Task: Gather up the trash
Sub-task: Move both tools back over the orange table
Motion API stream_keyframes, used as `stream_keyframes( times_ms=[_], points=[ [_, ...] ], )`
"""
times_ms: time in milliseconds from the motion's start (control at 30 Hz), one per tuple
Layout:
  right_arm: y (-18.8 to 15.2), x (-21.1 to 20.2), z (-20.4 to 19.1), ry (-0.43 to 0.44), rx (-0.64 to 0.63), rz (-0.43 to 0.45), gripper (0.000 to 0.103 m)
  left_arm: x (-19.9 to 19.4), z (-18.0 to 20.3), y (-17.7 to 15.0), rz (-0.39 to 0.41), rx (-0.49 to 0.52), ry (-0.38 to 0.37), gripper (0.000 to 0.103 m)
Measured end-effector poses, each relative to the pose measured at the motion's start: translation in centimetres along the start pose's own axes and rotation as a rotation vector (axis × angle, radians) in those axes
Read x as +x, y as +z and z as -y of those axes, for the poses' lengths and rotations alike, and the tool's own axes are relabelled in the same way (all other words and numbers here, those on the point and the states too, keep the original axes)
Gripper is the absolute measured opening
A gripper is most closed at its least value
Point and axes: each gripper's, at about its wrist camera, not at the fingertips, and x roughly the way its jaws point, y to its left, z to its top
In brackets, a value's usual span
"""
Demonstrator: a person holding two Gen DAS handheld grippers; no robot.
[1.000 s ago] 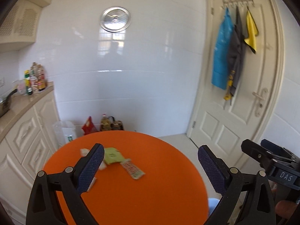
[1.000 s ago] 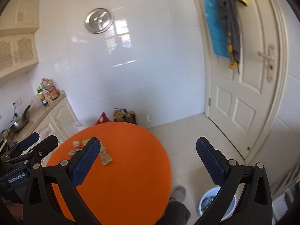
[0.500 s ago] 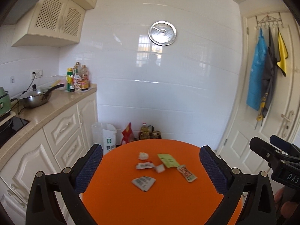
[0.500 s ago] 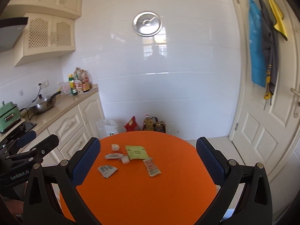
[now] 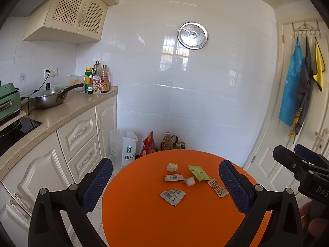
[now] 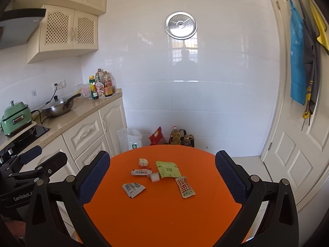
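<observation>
Several pieces of trash lie on a round orange table [image 5: 185, 222] [image 6: 164, 216]: a crumpled paper ball [image 5: 172, 166] [image 6: 143, 162], a white-and-red sachet [image 5: 174, 177] [image 6: 141, 172], a small white scrap [image 5: 190, 181] [image 6: 154, 177], a green packet [image 5: 199, 173] [image 6: 168, 169], a red-patterned sachet [image 5: 218, 187] [image 6: 185, 186] and a torn silver wrapper [image 5: 172, 196] [image 6: 133, 189]. My left gripper [image 5: 164, 185] is open and empty, above the near table. My right gripper [image 6: 162, 177] is open and empty too. Each gripper shows at the other view's edge.
A counter [image 5: 61, 111] with a wok [image 5: 49, 98], bottles [image 5: 98, 80] and cream cabinets [image 5: 78, 144] runs along the left. Bags and oil bottles [image 5: 170, 142] stand on the floor behind the table. A white door [image 6: 298, 144] with hung cloths is on the right.
Both views have swung left from the door side and settled facing the table. The trash now sits centred between the open fingers of each gripper.
</observation>
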Motion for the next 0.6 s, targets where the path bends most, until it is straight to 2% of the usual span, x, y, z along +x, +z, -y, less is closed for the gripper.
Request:
stream_keyframes(
  times_ms=[167, 300, 433, 600],
  points=[
    [-0.4, 0.8, 0.7, 0.003, -0.013, 0.001, 0.103, 1.6, -0.1, 0.1, -0.019, -0.014, -0.011, 0.102],
    [-1.0, 2.8, 2.2, -0.030, -0.007, -0.046, 0.103, 3.6, 0.1, -0.5, -0.041, -0.020, -0.013, 0.102],
    [-2.5, 6.3, 4.6, -0.050, 0.026, -0.160, 0.103, 6.8, 0.6, -0.7, -0.087, -0.022, -0.018, 0.102],
    [-5.2, 11.3, 6.9, -0.041, 0.058, -0.294, 0.103, 12.9, 2.0, -1.2, -0.179, -0.007, -0.018, 0.102]
  ],
)
